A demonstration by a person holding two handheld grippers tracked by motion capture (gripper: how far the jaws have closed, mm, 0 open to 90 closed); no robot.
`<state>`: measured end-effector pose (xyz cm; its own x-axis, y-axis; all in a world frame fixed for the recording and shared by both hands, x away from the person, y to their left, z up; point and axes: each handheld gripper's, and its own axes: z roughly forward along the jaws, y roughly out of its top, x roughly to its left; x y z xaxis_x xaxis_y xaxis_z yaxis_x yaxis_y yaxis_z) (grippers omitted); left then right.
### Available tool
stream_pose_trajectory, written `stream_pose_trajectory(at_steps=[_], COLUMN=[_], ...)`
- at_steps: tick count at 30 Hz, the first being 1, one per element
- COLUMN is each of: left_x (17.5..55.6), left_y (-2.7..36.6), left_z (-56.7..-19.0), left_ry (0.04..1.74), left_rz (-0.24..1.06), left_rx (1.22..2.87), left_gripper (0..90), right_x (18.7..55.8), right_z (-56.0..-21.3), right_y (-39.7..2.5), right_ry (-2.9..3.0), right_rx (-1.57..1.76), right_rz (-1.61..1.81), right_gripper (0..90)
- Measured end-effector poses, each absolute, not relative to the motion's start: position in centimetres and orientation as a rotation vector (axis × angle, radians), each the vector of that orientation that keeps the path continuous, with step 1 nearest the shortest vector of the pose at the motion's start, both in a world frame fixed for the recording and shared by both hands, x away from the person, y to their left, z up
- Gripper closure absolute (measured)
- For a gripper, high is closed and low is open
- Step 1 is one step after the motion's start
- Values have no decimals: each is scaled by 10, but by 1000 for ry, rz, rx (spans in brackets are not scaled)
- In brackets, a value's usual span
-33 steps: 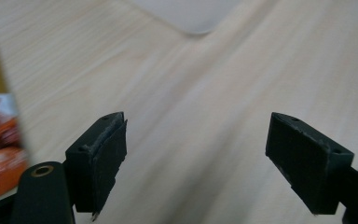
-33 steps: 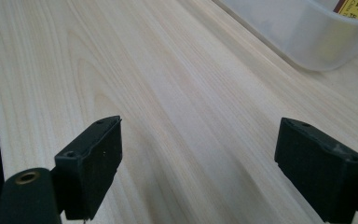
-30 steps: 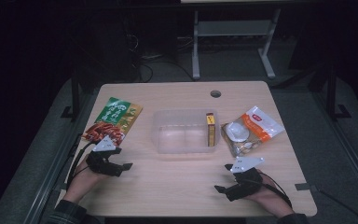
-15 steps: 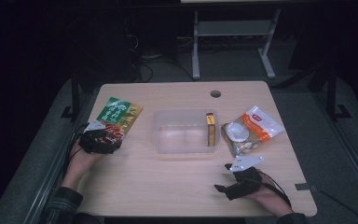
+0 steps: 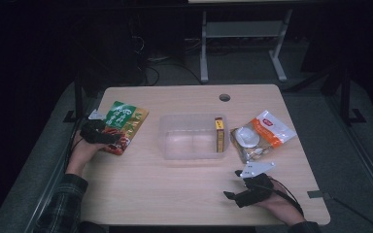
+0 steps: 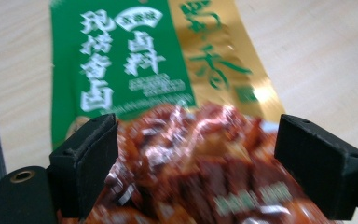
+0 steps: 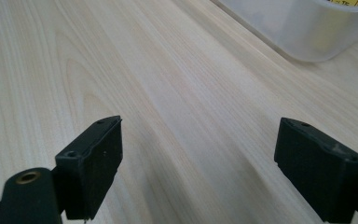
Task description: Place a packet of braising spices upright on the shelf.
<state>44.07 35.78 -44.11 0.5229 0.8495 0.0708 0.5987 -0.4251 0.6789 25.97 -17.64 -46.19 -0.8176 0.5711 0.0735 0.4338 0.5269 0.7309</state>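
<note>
Dark floor rings our wooden desk (image 5: pixel 175 189). We have the left tool (image 6: pixel 196 163) spread wide over the green-and-gold snack pouch (image 5: pixel 123 125) at the desk's left edge. Our right tool (image 5: pixel 245 191) rests released near us, beside a clear tub (image 5: pixel 193 137) and white packet (image 5: pixel 262 136).

Left tongs (image 5: pixel 108 137) slid up off the bare table (image 5: pixel 175 184) onto the green snack pouch (image 5: pixel 124 122) — jaws spread wide around it.

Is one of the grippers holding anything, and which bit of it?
Nothing is held yet. The left gripper is open, its jaws either side of the green snack packet's red end. The right gripper is open above bare table.
</note>
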Motion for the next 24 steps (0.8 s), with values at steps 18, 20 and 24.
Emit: stream_pose_trajectory(at_steps=[18, 20, 24], left_x=[473, 474, 477], left_y=[397, 398, 397], left_z=[-464, -466, -468], left_ry=[1303, 1311, 1314], left_rz=[547, 533, 481], left_rx=[2056, 2034, 2031], left_gripper=[129, 127, 127], right_x=[246, 243, 241], right_z=[-462, -462, -463], right_y=[-188, -190, -194], right_ry=[2550, 2541, 2532], right_rx=[946, 956, 971], right_rz=[1155, 1156, 1148], right_gripper=[147, 147, 147])
